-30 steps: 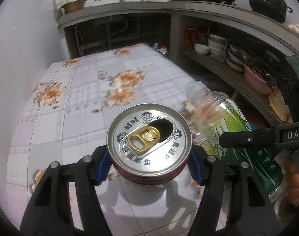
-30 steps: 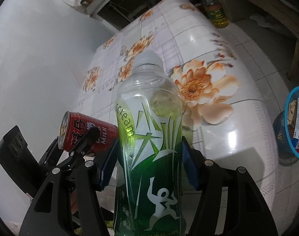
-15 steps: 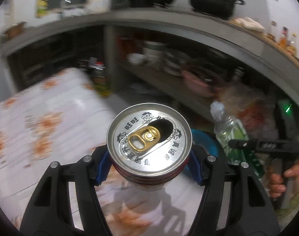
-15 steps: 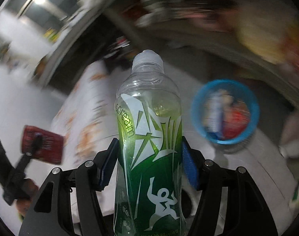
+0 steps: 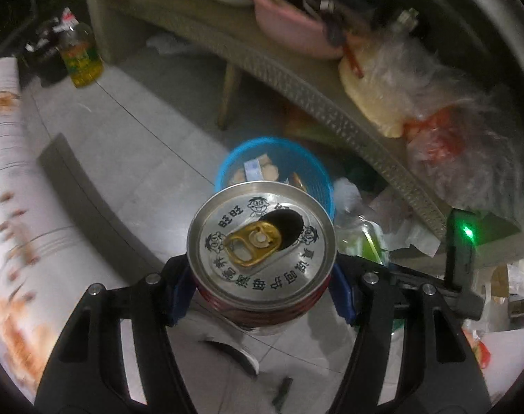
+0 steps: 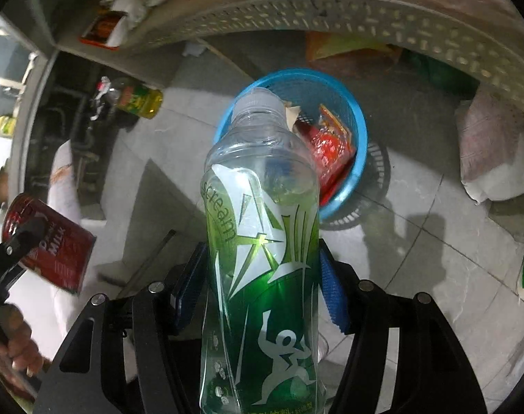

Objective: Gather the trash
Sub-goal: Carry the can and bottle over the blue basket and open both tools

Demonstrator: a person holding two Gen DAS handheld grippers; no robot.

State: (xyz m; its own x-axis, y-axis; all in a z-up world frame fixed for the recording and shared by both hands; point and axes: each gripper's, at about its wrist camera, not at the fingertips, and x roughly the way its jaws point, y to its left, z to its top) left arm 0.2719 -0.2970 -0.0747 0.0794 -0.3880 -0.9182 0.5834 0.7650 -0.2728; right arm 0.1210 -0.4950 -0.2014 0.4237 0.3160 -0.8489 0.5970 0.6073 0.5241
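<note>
Left wrist view: my left gripper (image 5: 262, 286) has its jaws clamped on a red can (image 5: 262, 253), blue pads (image 5: 179, 289) pressing its sides; the silver top with gold pull tab faces the camera, mouth open. Beyond the can, on the tiled floor (image 5: 141, 158), stands a blue basket (image 5: 227, 165) holding scraps of paper; the can's rim overlaps its near edge in this view. Right of the can a green bottle (image 5: 362, 238) shows partly, held by my right gripper, of which only the dark body is seen here. An oil bottle (image 5: 80, 58) stands far left on the floor; a shelf (image 5: 330, 100) with a pink bowl (image 5: 289, 24) and plastic bags (image 5: 451, 131) runs above. The flowered tablecloth (image 5: 13, 207) at left is blurred.

Right wrist view: my right gripper (image 6: 262, 289) pinches the clear green-labelled bottle (image 6: 262, 241) about its middle, cap end forward. The capped neck overlaps the basket (image 6: 362, 131), which contains a red wrapper (image 6: 330, 145); whether the bottle is over the opening or short of it I cannot tell. At far left my left gripper (image 6: 17, 248) holds the can (image 6: 51, 245), tilted, well apart from the basket
</note>
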